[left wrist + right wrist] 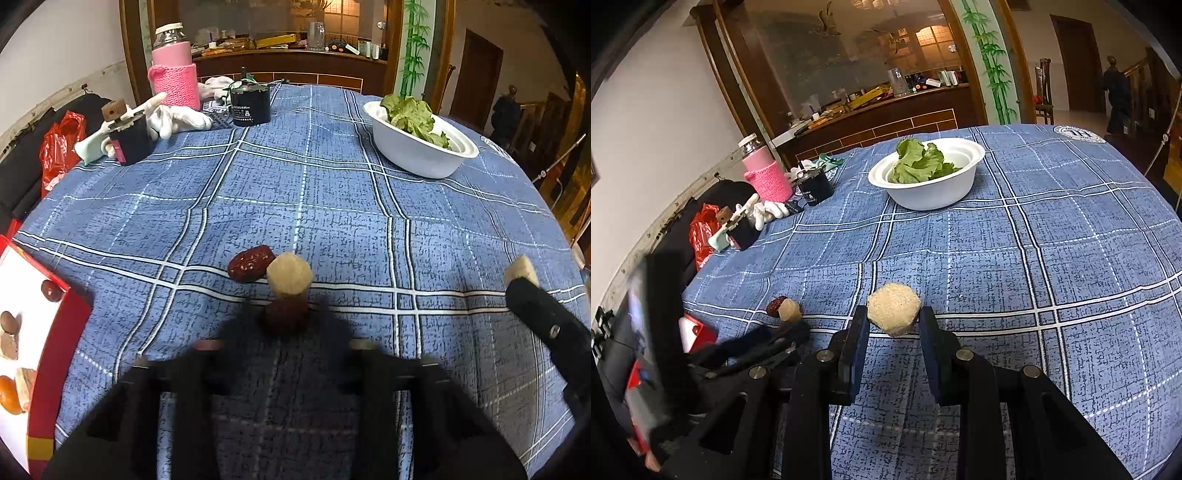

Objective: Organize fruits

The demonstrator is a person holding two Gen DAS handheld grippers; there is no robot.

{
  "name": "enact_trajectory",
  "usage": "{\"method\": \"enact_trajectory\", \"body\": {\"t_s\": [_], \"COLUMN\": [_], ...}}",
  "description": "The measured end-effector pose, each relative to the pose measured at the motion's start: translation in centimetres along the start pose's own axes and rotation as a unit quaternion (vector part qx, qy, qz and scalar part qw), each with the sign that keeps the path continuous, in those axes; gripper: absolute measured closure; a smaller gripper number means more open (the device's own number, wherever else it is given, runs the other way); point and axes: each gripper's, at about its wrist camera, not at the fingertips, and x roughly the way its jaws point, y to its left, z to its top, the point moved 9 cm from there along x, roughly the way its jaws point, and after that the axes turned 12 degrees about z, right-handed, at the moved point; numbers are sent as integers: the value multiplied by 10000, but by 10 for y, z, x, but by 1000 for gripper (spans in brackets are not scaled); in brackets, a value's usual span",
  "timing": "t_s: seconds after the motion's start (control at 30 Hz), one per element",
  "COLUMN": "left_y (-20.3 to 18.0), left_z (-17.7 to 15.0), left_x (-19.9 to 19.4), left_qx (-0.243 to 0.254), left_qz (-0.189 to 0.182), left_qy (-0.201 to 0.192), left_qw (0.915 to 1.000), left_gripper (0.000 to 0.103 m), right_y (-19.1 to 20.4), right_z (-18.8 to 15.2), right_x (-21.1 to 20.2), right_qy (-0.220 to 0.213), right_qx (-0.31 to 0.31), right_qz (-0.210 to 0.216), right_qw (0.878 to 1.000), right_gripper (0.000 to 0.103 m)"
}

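Note:
In the left wrist view a red date [251,263], a pale sugarcane chunk [289,274] and a second dark date [286,315] lie close together on the blue checked tablecloth [332,206]. My left gripper [284,347] is open, blurred, just short of the near date. In the right wrist view my right gripper [893,320] is shut on another pale sugarcane chunk [894,308] just above the cloth. It also shows at the right edge of the left wrist view [521,271]. A red-rimmed white tray [22,314] with several fruits lies at the left.
A white bowl of lettuce [927,173] stands far right on the table. A pink bottle [173,66], a black cup [250,103], white gloves [177,118] and a small dark box [131,138] crowd the far left. A red bag [59,147] hangs beyond the edge.

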Motion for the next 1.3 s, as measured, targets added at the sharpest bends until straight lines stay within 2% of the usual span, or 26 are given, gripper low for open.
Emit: {"method": "enact_trajectory", "body": {"t_s": [0.17,0.27,0.4,0.63,0.73,0.93,1.3], "left_y": [8,18,34,55,61,70,73], "left_z": [-6,-13,-23,-45,-53,-68,-73], "left_x": [-17,-39,-56,-72,-77,-79,-77], "left_qx": [2,44,56,-13,-69,-42,-33], "left_qz": [-123,-132,-93,-155,-207,-214,-169], "left_qy": [-86,-236,-250,-268,-265,-270,-332], "left_qw": [9999,9996,9996,9995,9994,9994,9993], "left_gripper": [79,78,78,78,78,78,78], "right_y": [3,5,12,47,60,74,78], "right_z": [2,1,-4,-51,-71,-91,-96], "right_x": [-4,-3,-4,-24,-37,-48,-43], "right_qy": [-63,-40,50,241,246,180,146], "right_qx": [-76,-108,-180,-460,-511,-636,-676], "right_qz": [-4,-44,-145,-178,-185,-296,-366], "right_qw": [10000,9999,9997,9985,9982,9974,9969], "right_gripper": [75,75,75,75,75,75,75]}}
